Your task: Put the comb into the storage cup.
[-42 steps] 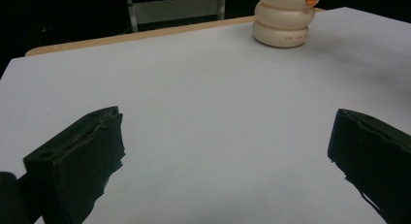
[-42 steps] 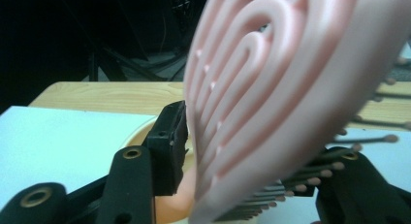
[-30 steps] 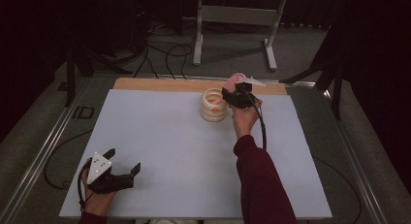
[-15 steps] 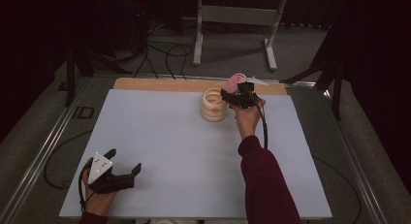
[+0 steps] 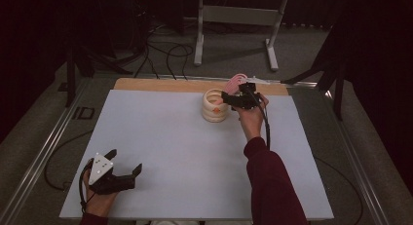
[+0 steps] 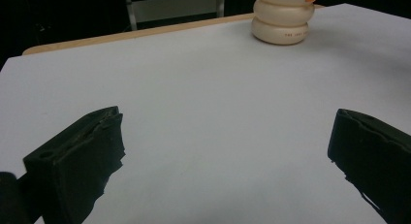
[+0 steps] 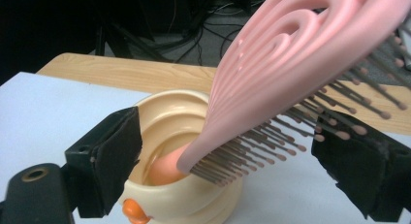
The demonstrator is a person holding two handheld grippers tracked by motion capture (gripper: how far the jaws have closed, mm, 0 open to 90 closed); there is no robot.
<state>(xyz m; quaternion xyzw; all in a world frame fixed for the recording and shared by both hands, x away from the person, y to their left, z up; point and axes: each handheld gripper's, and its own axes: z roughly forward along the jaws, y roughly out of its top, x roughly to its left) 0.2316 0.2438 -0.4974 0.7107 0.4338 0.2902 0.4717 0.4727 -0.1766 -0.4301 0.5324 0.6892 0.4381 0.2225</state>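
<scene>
Hairbrush (image 7: 291, 64) between open right tool (image 7: 232, 156) jaws

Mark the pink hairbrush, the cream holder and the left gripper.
pink hairbrush (image 7: 300, 54), right gripper view, on its swirled back.
cream holder (image 5: 214, 108), high view, on its ribbed side.
left gripper (image 5: 125, 161), high view, between its open jaws.

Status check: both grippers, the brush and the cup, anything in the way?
Right gripper open, jaws either side of pink brush. Brush handle down inside cream cup, head leaning out. Left gripper open, idle near table edge. Nothing in the way.
</scene>
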